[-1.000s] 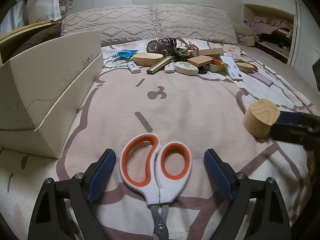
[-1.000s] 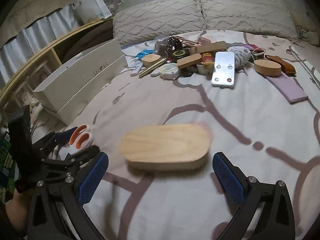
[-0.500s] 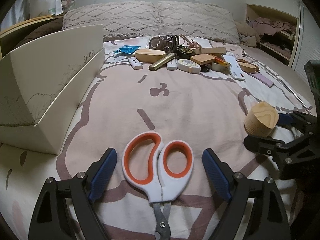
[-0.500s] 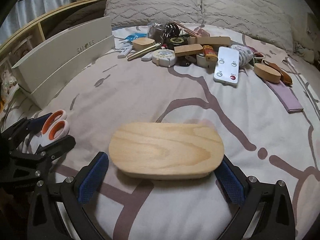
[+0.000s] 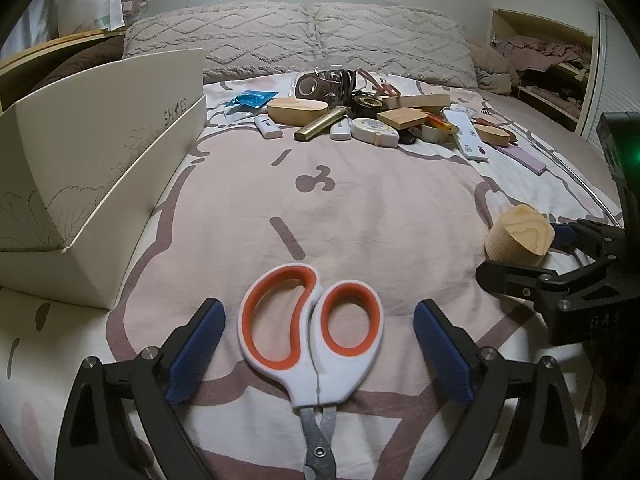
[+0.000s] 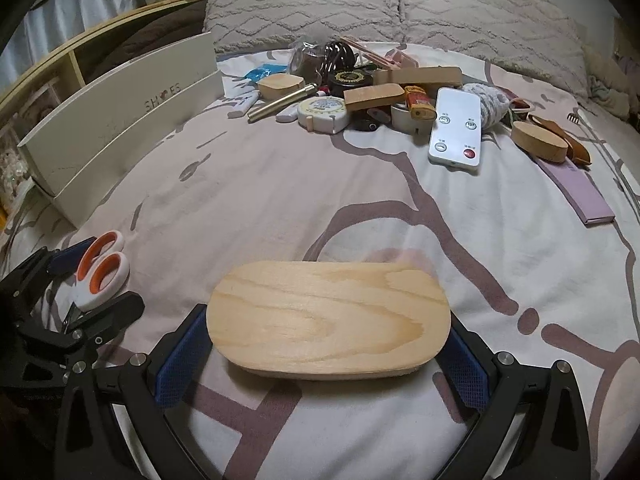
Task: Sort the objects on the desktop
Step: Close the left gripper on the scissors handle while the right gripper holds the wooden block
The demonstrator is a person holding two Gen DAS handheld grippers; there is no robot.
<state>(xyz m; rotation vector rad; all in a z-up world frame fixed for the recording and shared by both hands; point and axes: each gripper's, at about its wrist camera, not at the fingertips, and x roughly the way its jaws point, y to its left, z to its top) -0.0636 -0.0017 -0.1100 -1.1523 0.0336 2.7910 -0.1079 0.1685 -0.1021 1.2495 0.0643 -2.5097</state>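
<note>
While both tools work low over the bed [image 5: 360,208], the relation that governs the coming move is crosswise: each object lies between its own fingers, not ahead of them. Left gripper [image 5: 318,354]: fingers spread and opening further, clear of the orange-and-white scissors [image 5: 312,332], which rest flat on the bedspread; their long axis runs along the pointing direction, handle loops away from the camera, blades toward it. Right gripper [image 6: 324,356]: the blue pads sit against the two rounded ends of the oval wooden block [image 6: 328,316], so its long axis spans the gap from finger to finger; the fit looks like a pinch, though contact pressure cannot be confirmed. Seen from the left wrist, the same block [image 5: 520,236] appears end-on, well to the right of the scissors. White shoe box [image 5: 100,168]: on the left side of the bed, nearer the left hand. Remaining clutter, including a white remote control [image 6: 456,128], lies far ahead, near the pillows [image 6: 400,4].
</note>
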